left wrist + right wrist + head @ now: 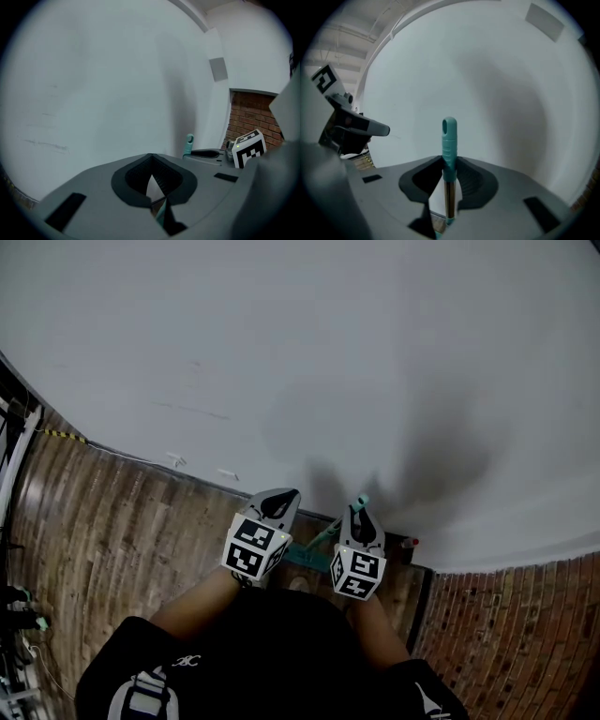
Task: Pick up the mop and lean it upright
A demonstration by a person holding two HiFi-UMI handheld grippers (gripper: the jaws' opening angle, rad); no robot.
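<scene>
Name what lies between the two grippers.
The mop: in the head view its teal lower part shows between the left gripper and the right gripper, which clamps it near the top.

mop handle [449, 140] teal; wall [328, 324] white; floor [112, 531] brown

Mop handle [449, 140] in right gripper [449, 165]; wall [511, 93] behind.

Wood-plank floor [122, 531], brick-patterned section [516, 634] at right; mop [307, 552] foot on planks by wall.
</scene>
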